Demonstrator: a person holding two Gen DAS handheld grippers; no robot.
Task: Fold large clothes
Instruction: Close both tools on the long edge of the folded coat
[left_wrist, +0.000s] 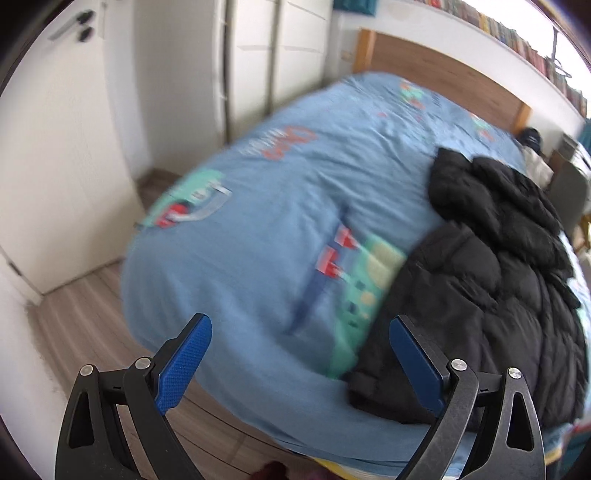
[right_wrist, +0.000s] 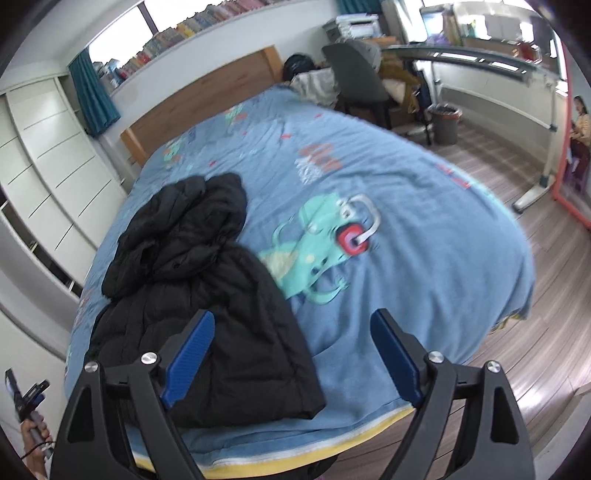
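Looking down both claws at a black puffer jacket (right_wrist: 207, 295), quilted in soft padded ribs, matte, lumpy, its hood end bunched toward the headboard (right_wrist: 207, 99). It lies on a bed (right_wrist: 424, 258) under a blue duvet with a slightly wrinkled weave, printed with teal cartoon creatures and red lettering; a yellow edge shows along the foot.

My right claw (right_wrist: 291, 354) stands wide apart, nothing between its ribbed blue pads; the jacket's hem sits under and just beyond the left finger. My left claw (left_wrist: 299, 363) is also spread and empty, the jacket (left_wrist: 498, 295) lying past its right finger, off to that side.

Around: white wardrobe doors (left_wrist: 280, 55), wood-plank floor (right_wrist: 517, 350), grey chair (right_wrist: 358, 77) and bin (right_wrist: 445, 123) beyond the bed's far corner. Nothing lies between either claw and the jacket.
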